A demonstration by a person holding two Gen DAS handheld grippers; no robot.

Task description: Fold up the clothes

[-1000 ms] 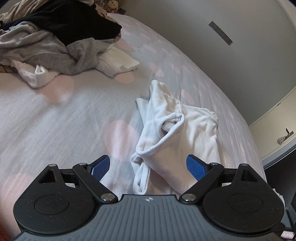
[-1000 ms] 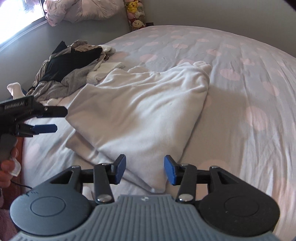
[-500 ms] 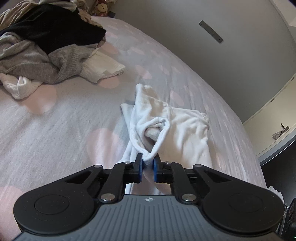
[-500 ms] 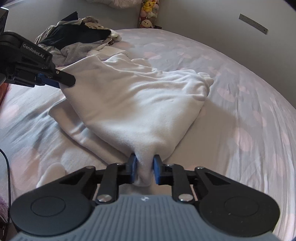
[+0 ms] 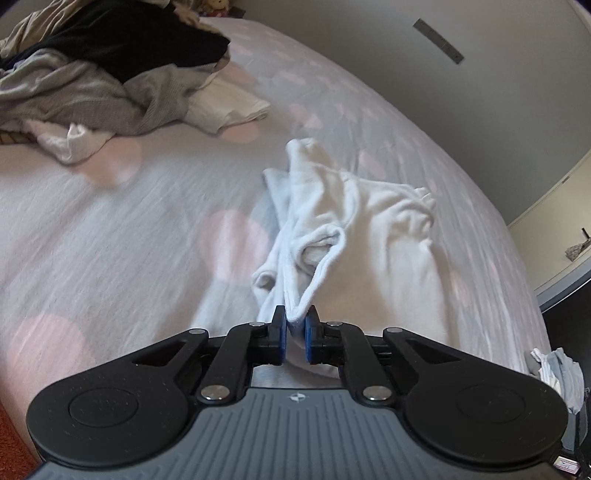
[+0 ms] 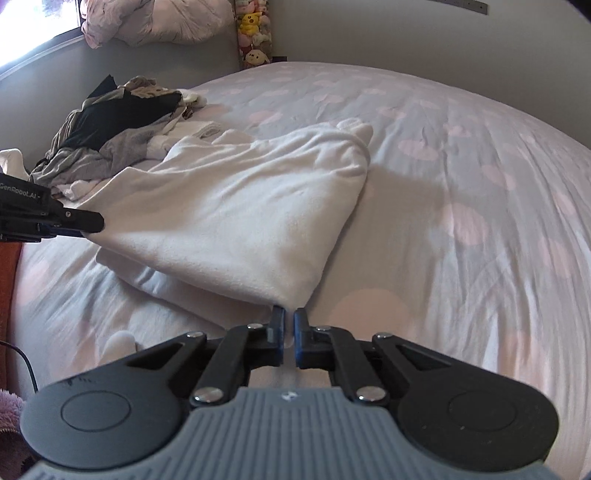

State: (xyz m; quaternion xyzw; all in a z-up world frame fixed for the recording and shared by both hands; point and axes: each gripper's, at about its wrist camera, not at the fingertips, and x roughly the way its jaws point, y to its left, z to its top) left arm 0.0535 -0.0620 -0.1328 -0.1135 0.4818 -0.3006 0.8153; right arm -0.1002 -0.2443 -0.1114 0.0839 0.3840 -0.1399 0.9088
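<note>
A white fleece garment [image 6: 236,210] lies partly folded on the bed; it also shows in the left wrist view [image 5: 369,236]. My left gripper [image 5: 295,325] is shut on a bunched edge of it near the bed surface, and it shows at the left of the right wrist view [image 6: 83,223], holding the garment's left corner. My right gripper [image 6: 289,325] is shut on the garment's near corner. The cloth stretches between the two grippers, its near side lifted slightly.
A pile of black, grey and white clothes [image 5: 103,74] lies at the far left of the bed [image 6: 480,192], also seen in the right wrist view [image 6: 110,136]. Plush toys [image 6: 255,33] stand by the wall. A cable [image 6: 26,365] runs at left.
Both grippers went from open to shut on the white garment's near corners. The garment is now pulled taut and slightly lifted between them.
</note>
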